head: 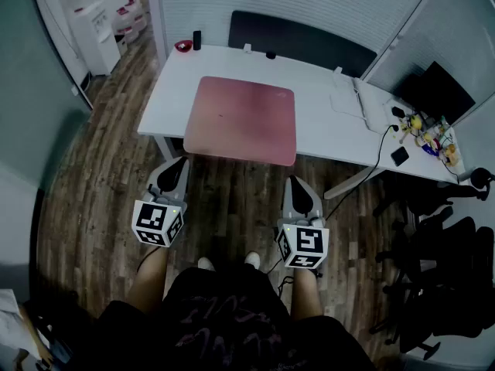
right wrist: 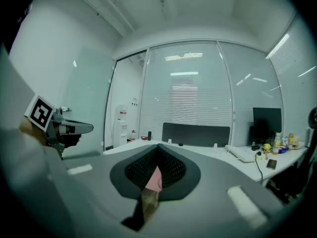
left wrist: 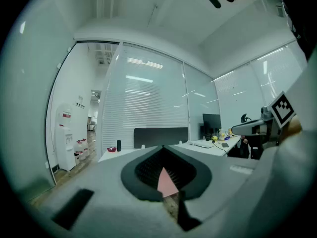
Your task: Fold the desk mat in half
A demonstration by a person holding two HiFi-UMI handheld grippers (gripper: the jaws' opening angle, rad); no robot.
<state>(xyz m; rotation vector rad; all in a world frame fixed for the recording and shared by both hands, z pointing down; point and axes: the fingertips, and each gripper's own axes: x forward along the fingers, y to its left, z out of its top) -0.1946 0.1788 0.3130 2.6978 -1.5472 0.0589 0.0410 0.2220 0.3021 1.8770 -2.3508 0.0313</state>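
L hand-held gripper [head: 176, 162] & R hand-held gripper [head: 297, 182]: jaws together, empty; pink desk mat [head: 244, 120] flat on desk [head: 325, 103] ahead.

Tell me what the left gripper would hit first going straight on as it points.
Most likely the mat, near its left front corner: its pink shows dead ahead past the shut left gripper. Height is hard to judge, so it could meet the desk edge instead.

We see a white desk [head: 325, 122] on a wood-plank floor [head: 100, 176], bearing a red bowl [head: 183, 46], a white keyboard [head: 346, 97] and a black phone [head: 400, 156]. A water dispenser [head: 94, 33] stands beyond its left end, and black office chairs [head: 441, 261] stand to its right.
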